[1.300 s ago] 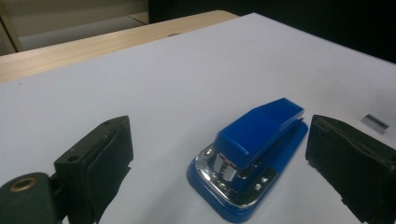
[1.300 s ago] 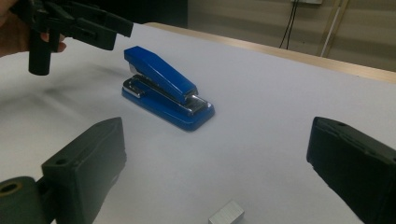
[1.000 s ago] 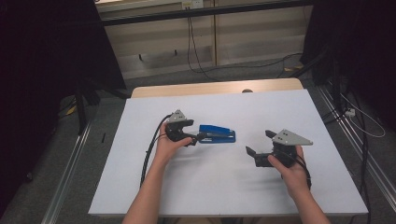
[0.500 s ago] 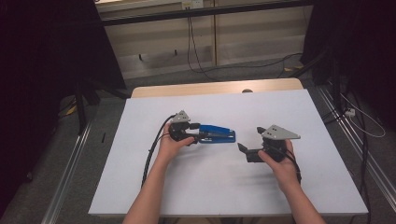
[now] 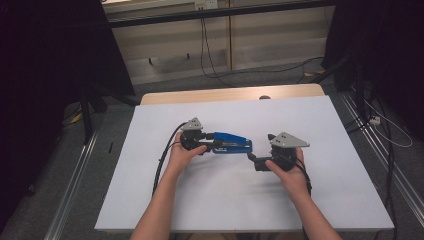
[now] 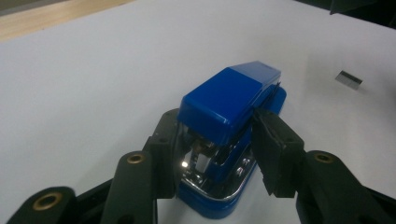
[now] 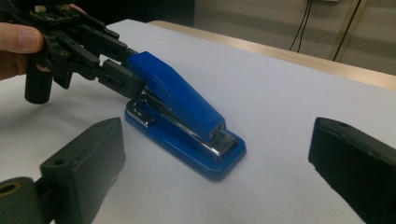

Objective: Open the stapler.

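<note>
I have my left gripper (image 6: 212, 154) closing on the stapler's (image 6: 229, 116) hinge end, so I bring my wide-open right gripper (image 7: 215, 186) squarely over its nose

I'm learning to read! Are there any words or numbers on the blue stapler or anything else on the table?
None can be read.
The blue stapler: plain blue top, no word or brand visible.
The white table cover: blank.
The small grey strip lying on the cover: too small to tell whether it carries marks.
The black tools: no lettering shows.
</note>
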Motion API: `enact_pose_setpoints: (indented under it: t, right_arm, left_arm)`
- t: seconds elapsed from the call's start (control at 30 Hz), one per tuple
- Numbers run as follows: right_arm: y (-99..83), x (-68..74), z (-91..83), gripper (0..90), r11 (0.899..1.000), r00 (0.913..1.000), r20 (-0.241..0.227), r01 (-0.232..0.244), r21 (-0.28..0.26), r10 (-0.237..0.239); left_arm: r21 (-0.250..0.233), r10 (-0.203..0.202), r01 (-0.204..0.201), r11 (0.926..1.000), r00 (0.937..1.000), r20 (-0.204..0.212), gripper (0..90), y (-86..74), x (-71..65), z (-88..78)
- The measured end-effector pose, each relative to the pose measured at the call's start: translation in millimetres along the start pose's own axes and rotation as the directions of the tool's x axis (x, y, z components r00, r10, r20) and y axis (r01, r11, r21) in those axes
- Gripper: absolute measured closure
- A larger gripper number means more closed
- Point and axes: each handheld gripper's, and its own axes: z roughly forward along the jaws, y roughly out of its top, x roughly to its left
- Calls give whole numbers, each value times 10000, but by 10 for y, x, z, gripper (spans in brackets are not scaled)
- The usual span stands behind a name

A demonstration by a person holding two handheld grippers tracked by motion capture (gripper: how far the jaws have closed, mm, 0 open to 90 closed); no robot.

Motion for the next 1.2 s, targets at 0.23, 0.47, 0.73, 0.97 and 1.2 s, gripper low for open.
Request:
enact_pose_setpoints:
  t: [0.23, 0.47, 0.73, 0.97, 1.2]
  right_arm:
    - [34, 130, 216, 117, 9987, 9998, -145, -111, 488, 118]
    - [37, 245, 360, 626, 9941, 9974, -712, 176, 1070, -100]
    - [82, 333, 533, 900, 9926, 9952, -967, 2, 1214, 117]
    - [158, 418, 626, 900, 9948, 9964, -786, -233, 994, 312]
    - [169, 467, 764, 900, 9934, 9974, -361, -587, 988, 626]
  left_arm:
    - [32, -265, 265, 9996, 9996, -78, 565, 32, -3, -29]
    - [-599, -691, 701, 9957, 9974, 185, 621, 81, 7, -73]
    - [-883, -471, 488, 9949, 9987, 214, 638, 243, -88, -108]
    - [-934, -433, 446, 9946, 9989, 161, 637, 254, -97, -97]
    - [-923, -507, 510, 9944, 9987, 57, 636, 274, -114, -95]
